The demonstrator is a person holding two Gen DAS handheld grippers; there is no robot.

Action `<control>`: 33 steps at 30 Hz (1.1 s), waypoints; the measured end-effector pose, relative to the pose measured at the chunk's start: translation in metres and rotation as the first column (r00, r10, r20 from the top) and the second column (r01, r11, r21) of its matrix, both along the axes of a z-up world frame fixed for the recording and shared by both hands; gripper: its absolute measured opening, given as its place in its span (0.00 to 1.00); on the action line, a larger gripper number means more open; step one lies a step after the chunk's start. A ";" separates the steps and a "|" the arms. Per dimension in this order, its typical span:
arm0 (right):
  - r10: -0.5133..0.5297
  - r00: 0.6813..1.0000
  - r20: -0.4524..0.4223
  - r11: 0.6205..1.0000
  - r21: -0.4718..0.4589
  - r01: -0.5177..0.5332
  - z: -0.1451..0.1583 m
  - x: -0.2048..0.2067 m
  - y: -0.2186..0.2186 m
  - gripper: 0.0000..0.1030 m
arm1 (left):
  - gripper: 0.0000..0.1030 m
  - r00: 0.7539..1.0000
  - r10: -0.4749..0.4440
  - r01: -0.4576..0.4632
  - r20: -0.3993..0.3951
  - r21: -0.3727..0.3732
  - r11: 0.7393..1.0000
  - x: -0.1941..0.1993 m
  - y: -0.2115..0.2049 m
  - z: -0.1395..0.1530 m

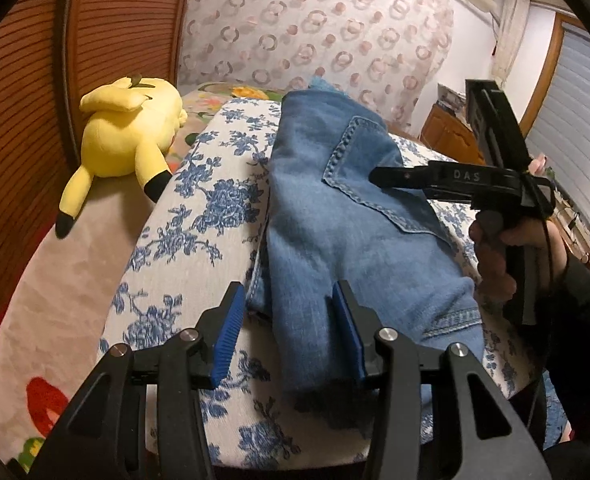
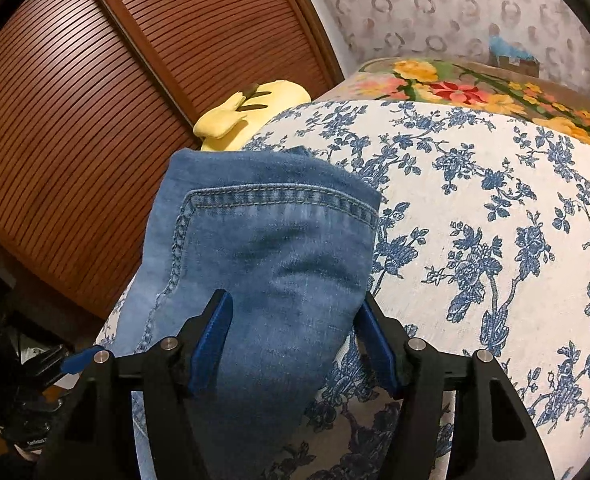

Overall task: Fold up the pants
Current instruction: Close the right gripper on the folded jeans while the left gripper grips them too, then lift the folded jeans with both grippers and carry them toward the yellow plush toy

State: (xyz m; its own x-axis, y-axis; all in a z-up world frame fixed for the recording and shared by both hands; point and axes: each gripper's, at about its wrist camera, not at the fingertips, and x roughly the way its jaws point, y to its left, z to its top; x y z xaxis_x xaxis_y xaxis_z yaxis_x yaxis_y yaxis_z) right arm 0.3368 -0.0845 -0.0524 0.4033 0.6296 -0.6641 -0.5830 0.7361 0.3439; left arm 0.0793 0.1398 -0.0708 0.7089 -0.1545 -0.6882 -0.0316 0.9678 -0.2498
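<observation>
Along the bed's (image 2: 475,208) near edge lie the folded pants (image 1: 335,216), with both the left tool (image 1: 291,332) and right tool (image 2: 295,340) wide open, gripping nothing. Closing on only the top layer could, I judge, drag the stack apart or off the edge.

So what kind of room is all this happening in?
Most likely a bedroom in a home. The jeans lie on a bed with a blue-flowered cover, a yellow plush toy sits beside it, and a slatted wooden wardrobe door stands behind.
</observation>
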 end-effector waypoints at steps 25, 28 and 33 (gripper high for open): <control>0.030 0.990 0.136 0.999 -0.027 -0.026 0.028 -0.034 0.013 0.23 | 0.14 0.998 -0.025 0.034 0.056 -0.161 0.986 -0.013 0.008 -0.004; 0.045 0.987 0.157 0.999 -0.025 -0.041 0.034 -0.036 0.017 0.22 | 0.14 0.998 -0.026 0.035 0.063 -0.140 0.990 -0.010 0.010 -0.001; 0.065 0.981 0.185 0.998 -0.028 -0.060 0.043 -0.029 0.029 0.20 | 0.13 0.998 -0.016 0.024 0.068 -0.123 0.992 0.001 0.018 0.000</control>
State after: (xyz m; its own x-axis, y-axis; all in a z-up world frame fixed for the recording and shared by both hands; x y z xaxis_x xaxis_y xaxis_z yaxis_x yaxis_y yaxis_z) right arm 0.3073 -0.0559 -0.0094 0.4811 0.6435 -0.5954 -0.6803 0.7024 0.2094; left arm 0.0805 0.1575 -0.0705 0.7486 -0.2498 -0.6142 0.0082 0.9298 -0.3681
